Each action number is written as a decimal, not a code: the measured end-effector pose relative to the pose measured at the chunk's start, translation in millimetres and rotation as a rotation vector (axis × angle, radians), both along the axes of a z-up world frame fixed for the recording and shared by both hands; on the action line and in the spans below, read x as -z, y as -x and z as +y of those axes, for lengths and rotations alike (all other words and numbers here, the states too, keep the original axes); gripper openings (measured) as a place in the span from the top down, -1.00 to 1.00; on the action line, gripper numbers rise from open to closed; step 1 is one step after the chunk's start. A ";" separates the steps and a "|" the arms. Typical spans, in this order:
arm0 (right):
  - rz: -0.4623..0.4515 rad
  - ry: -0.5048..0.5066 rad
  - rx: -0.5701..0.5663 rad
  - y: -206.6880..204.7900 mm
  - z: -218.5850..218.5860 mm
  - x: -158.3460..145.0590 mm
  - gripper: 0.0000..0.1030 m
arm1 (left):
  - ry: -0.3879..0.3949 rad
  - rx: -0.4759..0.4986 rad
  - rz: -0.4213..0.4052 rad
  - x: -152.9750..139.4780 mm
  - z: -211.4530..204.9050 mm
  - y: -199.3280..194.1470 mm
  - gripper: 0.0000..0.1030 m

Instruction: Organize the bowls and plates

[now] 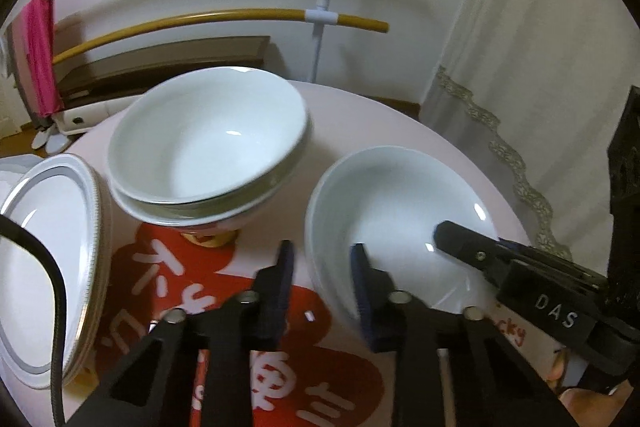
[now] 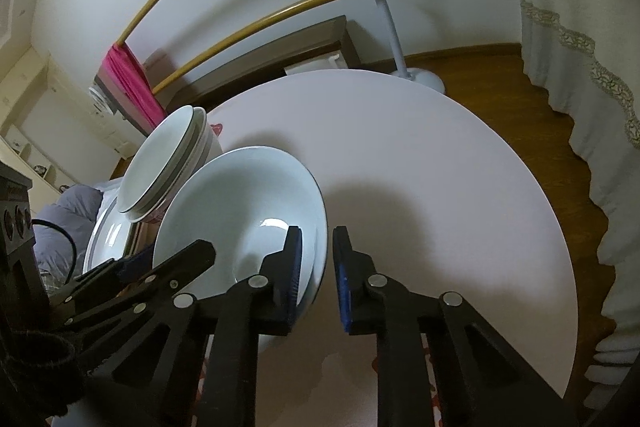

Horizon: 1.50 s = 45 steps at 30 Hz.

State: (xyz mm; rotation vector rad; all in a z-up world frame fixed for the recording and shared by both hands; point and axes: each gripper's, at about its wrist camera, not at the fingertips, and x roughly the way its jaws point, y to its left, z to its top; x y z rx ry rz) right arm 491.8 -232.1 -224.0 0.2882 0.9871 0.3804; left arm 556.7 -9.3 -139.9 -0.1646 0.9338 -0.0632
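While both grippers were on it, the single bowl [image 1: 400,207] sat white and empty on the round pale worktop [image 2: 440,167], at the near end of the crockery.

Left gripper [image 1: 322,259]: closed on the bowl's rim on one side, one finger outside the wall and the other inside.

Right gripper [image 2: 316,247]: clamped on the opposite rim, one blue pad inside the bowl and one outside.

Stacked bowls [image 1: 208,143]: white, nested, tilted in the wrist views, just behind the single bowl; whether they touched it could not be told.

Plates [image 1: 48,227]: white with a grey band near the edge, piled beside the stacked bowls, at the left of the left wrist view.

Printed sheet [image 1: 224,291]: red with white lettering, lying flat on the worktop under the crockery.

Background: rack [image 1: 328,7] with yellow rails, pink cloth [image 1: 40,55] hung on it, lace-edged curtain [image 2: 580,39], wooden floor [image 2: 520,79].
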 end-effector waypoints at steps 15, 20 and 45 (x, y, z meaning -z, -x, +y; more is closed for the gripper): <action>-0.022 0.029 0.019 16.0 2.8 -18.3 0.83 | 0.024 0.017 -0.049 -19.9 5.8 26.4 0.77; -0.087 0.045 0.014 28.9 13.0 -50.9 0.83 | 0.035 0.014 -0.115 -47.2 20.5 49.7 0.77; -0.177 0.108 -0.057 -7.6 113.3 -92.0 0.82 | 0.017 -0.073 -0.165 -65.8 119.4 56.7 0.78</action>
